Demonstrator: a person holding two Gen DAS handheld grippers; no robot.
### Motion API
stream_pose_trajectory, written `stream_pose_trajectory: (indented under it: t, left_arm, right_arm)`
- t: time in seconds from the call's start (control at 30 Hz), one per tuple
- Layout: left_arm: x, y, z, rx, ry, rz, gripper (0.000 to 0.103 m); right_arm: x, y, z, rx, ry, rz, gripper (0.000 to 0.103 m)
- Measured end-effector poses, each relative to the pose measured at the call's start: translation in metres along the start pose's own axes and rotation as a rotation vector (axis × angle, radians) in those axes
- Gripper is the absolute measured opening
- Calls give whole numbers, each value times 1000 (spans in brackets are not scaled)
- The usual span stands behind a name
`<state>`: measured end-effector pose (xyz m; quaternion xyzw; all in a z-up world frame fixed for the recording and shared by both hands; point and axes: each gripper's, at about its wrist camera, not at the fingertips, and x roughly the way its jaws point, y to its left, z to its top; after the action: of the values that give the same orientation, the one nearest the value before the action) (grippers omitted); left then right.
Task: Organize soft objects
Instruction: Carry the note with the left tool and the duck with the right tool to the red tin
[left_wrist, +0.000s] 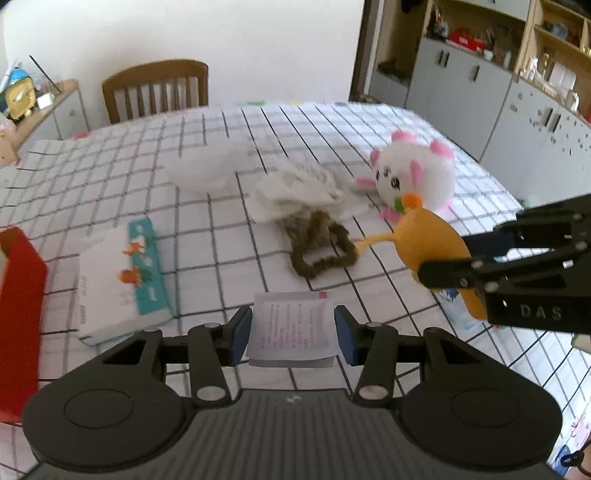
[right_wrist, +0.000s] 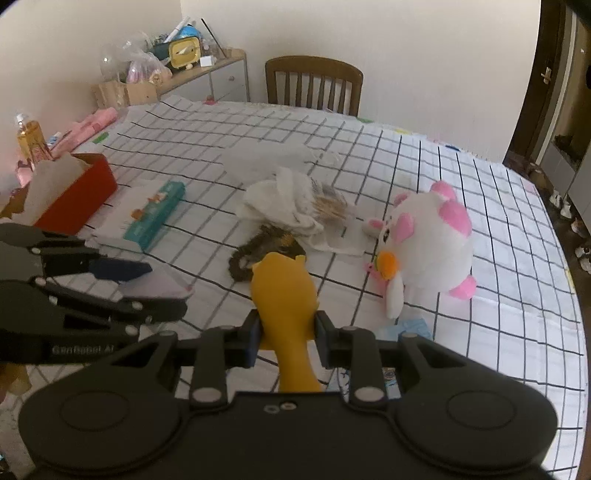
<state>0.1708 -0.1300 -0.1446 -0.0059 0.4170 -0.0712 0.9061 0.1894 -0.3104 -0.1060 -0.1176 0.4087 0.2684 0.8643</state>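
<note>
I hold two things at once above a table covered with a white, black-gridded cloth (left_wrist: 207, 140). My left gripper (left_wrist: 293, 328) is clamped on a flat white tissue packet (left_wrist: 291, 325), its blue pads pressing the packet's two side edges. My right gripper (right_wrist: 284, 332) is closed around a soft yellow rubber toy (right_wrist: 284, 288), squeezing it at its narrower part, with the fatter end sticking out ahead of the fingers.

Just ahead of the yellow toy lie a brown fuzzy loop (right_wrist: 255, 251) and, beyond it, a heap of white cloth (right_wrist: 288, 206). To the right of my right gripper lies a white and pink plush animal (right_wrist: 432, 240) on its side. To the left of my left gripper lies a larger tissue pack (left_wrist: 122, 273) with a teal edge and, farther left, a red box (left_wrist: 18, 295).

I judge the main risk to be slipping: the packet is held only by its thin edges and could buckle and drop, and the rubber toy could squirm out under pressure. The two grippers also sit close together and could knock.

Readable writing: "DAS" on the right gripper's body, and roughly "GenRobot AI" on the left one. The packet carries small pink print I cannot read.
</note>
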Motion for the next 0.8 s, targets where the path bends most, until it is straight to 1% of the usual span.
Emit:
stream_pose_trajectory:
  t: [0.17,0.47,0.7,0.8]
  left_arm:
    - [-31,18,7,-34,-49,32,48]
    - [-88,71,16,-99,-109,108,48]
    - [-127,123,22,-150,-164,149,48]
    - [-141,150,22,-161,-191,186,48]
  right_arm:
    - [-16,17,11,-16,-25,24,29]
    - [-30,59,37,-47,-59,77,29]
    - [-30,101,63,-75,-87,130,29]
    - [-22,121,73,-79,-81,153,29]
